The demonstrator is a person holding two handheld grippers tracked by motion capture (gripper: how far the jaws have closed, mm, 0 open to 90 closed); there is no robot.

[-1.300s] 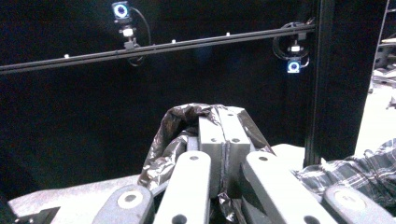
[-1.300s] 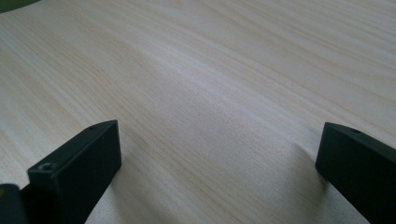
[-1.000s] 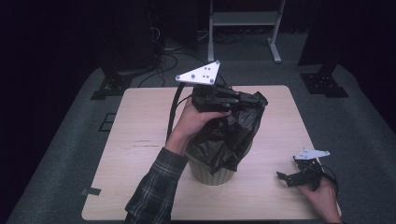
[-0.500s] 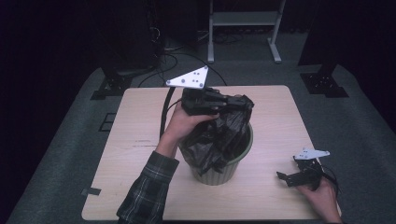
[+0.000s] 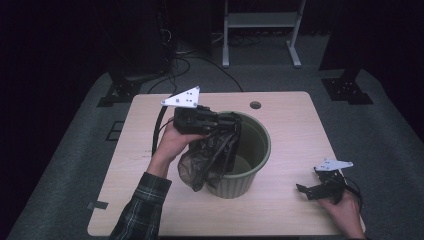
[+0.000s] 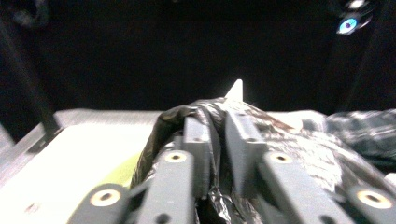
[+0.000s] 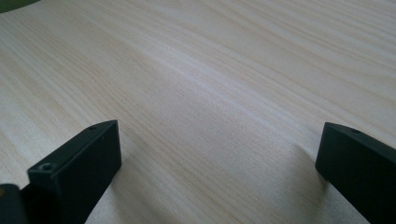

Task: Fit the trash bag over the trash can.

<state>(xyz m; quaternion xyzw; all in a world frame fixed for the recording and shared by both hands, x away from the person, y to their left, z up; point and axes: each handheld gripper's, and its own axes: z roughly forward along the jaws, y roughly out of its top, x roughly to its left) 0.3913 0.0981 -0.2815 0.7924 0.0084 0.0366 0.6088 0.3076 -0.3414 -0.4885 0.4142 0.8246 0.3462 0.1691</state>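
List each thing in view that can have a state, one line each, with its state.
left gripper: shut on the black bag, raised above the bin's rim.
right gripper: open, holding nothing, low over the table.
black bag: crumpled, draped over the bin's near-left rim, partly hanging outside.
green bin: upright on the table, open-topped, inside mostly uncovered.

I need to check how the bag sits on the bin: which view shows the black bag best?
The high view: the black bag hangs over the green bin's near rim, held by the left gripper. The left gripper view shows just crumpled plastic pinched between its jaws.
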